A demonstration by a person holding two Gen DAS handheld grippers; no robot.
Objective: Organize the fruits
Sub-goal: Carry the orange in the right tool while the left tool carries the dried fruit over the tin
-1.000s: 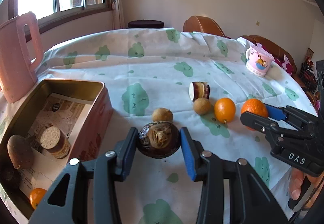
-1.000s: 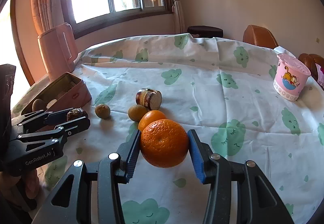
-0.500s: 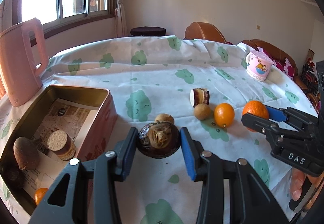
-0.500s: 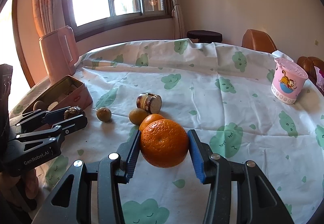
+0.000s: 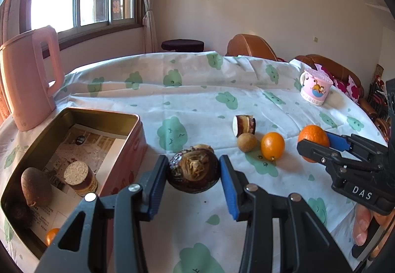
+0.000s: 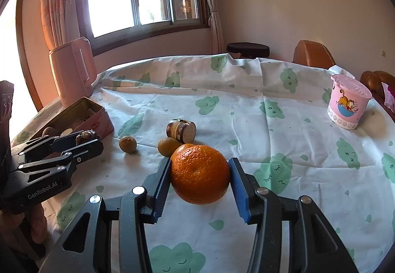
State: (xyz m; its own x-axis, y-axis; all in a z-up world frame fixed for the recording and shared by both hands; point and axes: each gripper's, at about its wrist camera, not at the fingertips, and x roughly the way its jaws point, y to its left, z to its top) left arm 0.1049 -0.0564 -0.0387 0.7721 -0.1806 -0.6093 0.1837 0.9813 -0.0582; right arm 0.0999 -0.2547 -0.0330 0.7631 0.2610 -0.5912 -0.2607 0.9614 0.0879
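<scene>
Dimpled round orange (image 6: 200, 173), wrinkled dark fruit (image 5: 194, 172)

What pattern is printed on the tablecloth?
The tablecloth is white with green cloud shapes bearing sleepy faces, clearest in the right wrist view.

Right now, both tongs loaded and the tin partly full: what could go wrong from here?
1. The left tongs grip a dark, lumpy fruit at its sides only; it might slip before reaching the tin.
2. The tin already holds a brown fruit and a cut piece, so a drop could land on them.
3. The right tongs carry a round orange that could roll if released on the cloth.
</scene>
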